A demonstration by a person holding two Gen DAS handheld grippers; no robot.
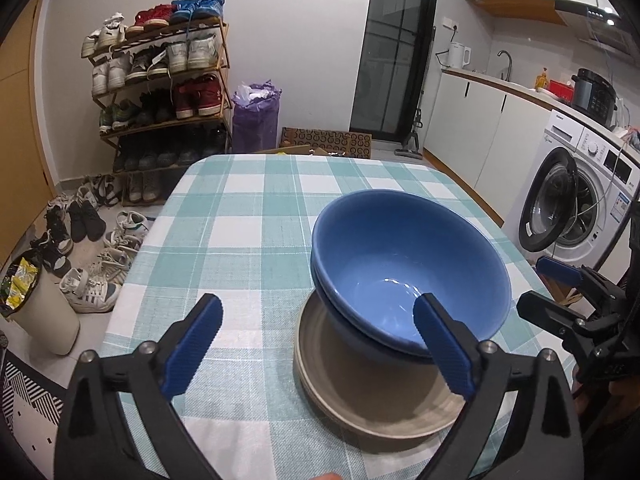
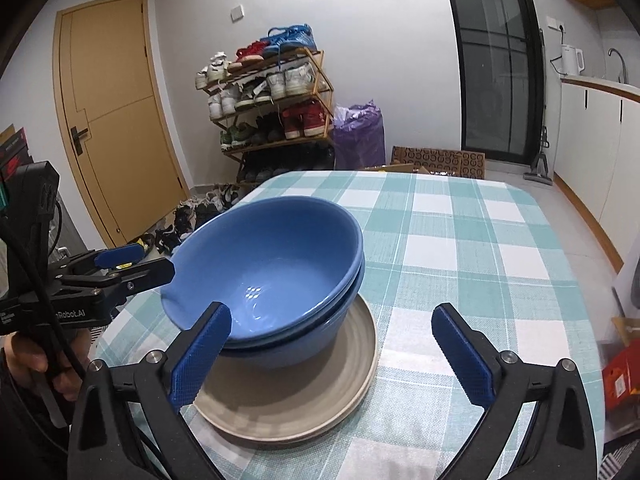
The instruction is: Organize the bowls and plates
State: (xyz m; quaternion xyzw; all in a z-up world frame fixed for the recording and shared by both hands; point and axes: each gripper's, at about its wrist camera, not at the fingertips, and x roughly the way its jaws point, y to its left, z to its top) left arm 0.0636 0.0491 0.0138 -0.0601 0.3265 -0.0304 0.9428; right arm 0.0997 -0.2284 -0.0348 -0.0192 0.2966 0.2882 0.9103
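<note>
Two blue bowls [image 1: 400,260] [image 2: 272,248] sit nested, the upper one tilted, on a stack of beige plates [image 1: 360,392] [image 2: 300,400] on the checked tablecloth. My left gripper [image 1: 318,300] is open just before the stack. Its right finger overlaps the bowls' near rim in the view and its left finger is over bare cloth. My right gripper [image 2: 331,309] is open too, its left finger in front of the bowls and its right over cloth. Each gripper shows at the other view's edge: the right [image 1: 540,290], the left [image 2: 154,262]. Nothing is held.
The table [image 1: 248,208] [image 2: 480,248] has rounded far corners and drops off on both sides. A shoe rack [image 1: 160,80], loose shoes and a bin [image 1: 44,320] stand left; a washing machine [image 1: 568,200] and kitchen counter stand right. A hand [image 2: 24,356] holds the left gripper.
</note>
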